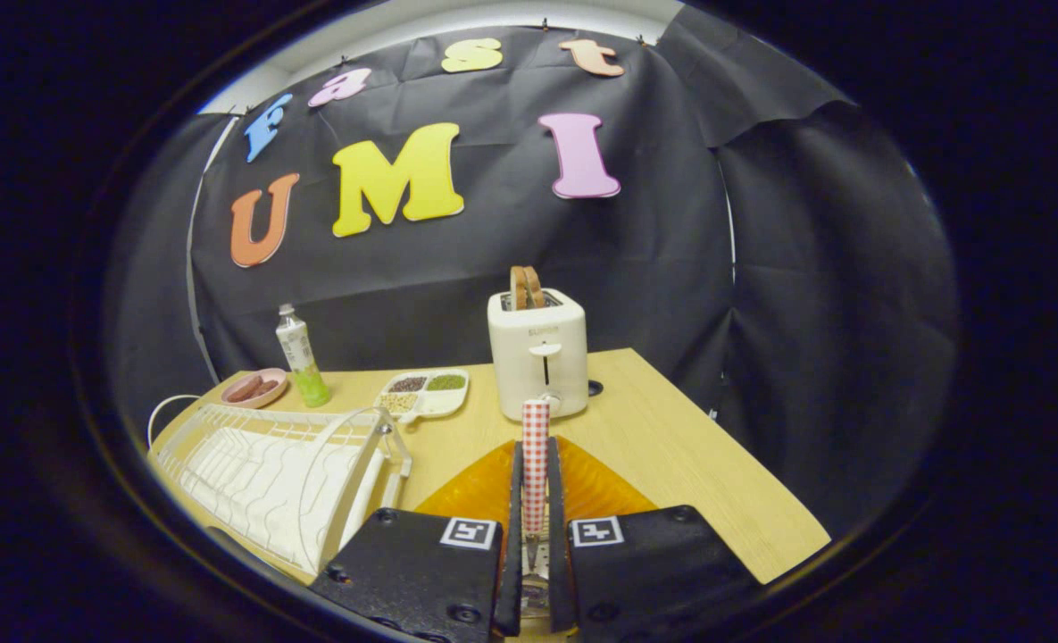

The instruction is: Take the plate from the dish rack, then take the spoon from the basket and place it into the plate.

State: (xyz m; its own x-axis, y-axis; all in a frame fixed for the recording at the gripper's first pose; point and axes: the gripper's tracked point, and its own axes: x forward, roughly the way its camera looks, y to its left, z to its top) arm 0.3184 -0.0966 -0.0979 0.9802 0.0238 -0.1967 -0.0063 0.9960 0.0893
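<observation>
Gripper view: claw (535,500) fingers stand close together, nearly closed, with the spoon (536,455) clamped between them. Both fingers press on the spoon's handle, which is wrapped in a red-and-white check pattern. The handle's long axis runs straight forward along the fingers and its end projects just past the fingertips, toward the toaster (537,353). The bowl end of the spoon lies back between the finger bases and is hard to make out.

Plate (591,487) is an orange, ribbed, translucent dish resting on the bench (671,429). It lies directly under and just ahead of the fingers, spreading to both sides of them. This is the relation the next move depends on: the spoon is already over the plate, so the remaining travel is judged to be downward, not sideways. Whether the spoon touches the plate cannot be told from this view.

Dish rack (270,473), a white wire frame, sits beside the plate on the left side of the claw, with no plate in it. Beyond it stand a bottle (301,357), a small dish of food (254,388) and a divided tray (426,391), all well apart from the plate.

Stage judgement: plate retrieval looks complete; spoon placement is in hand. Release should follow a short descent, keeping the handle over the plate so that it does not tip off the rim.
</observation>
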